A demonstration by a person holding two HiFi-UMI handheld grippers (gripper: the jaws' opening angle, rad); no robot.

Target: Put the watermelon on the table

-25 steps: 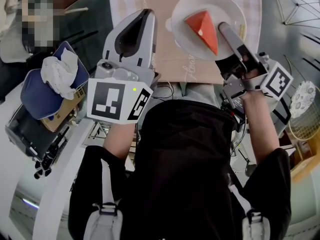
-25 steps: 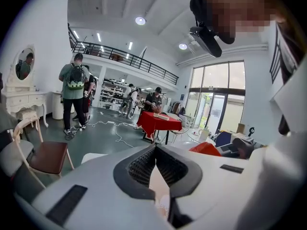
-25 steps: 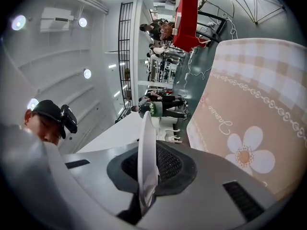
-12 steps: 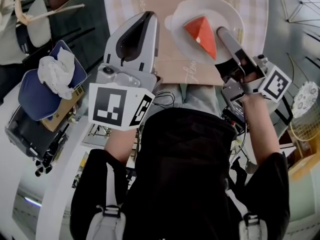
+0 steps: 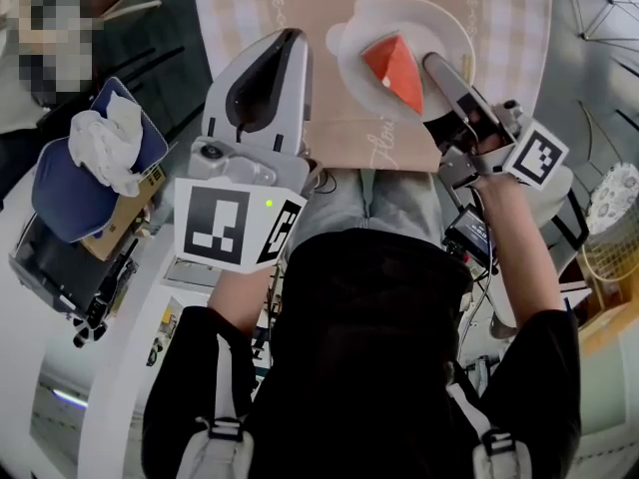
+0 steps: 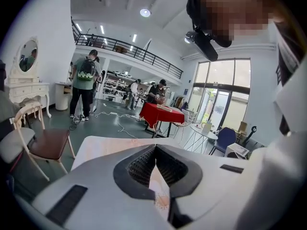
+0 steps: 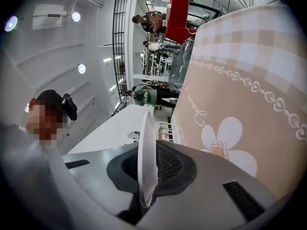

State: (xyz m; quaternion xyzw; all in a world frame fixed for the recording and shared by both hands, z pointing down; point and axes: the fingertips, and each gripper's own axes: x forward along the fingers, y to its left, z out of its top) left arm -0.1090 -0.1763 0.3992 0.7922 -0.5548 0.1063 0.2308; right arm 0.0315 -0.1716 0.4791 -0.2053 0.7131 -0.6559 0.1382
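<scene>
We are in a large open hall, staged with furniture.
We see a railed gallery (image 6: 134, 51), a ceiling lamp (image 6: 145, 12), tall windows (image 6: 225, 99), a red-draped table (image 6: 162, 114), a mirrored dressing table (image 6: 24, 90) and scattered chairs (image 6: 45, 145).

So the left gripper (image 6: 155, 147) has its jaw tips pressed together with nothing between them, just the black ribbed pads (image 6: 140, 166) showing. Past the tips there's a table (image 6: 103, 145) with a pinkish cloth, a brown-seated chair (image 6: 45, 145) near it, and a red table (image 6: 161, 115) further back.
</scene>
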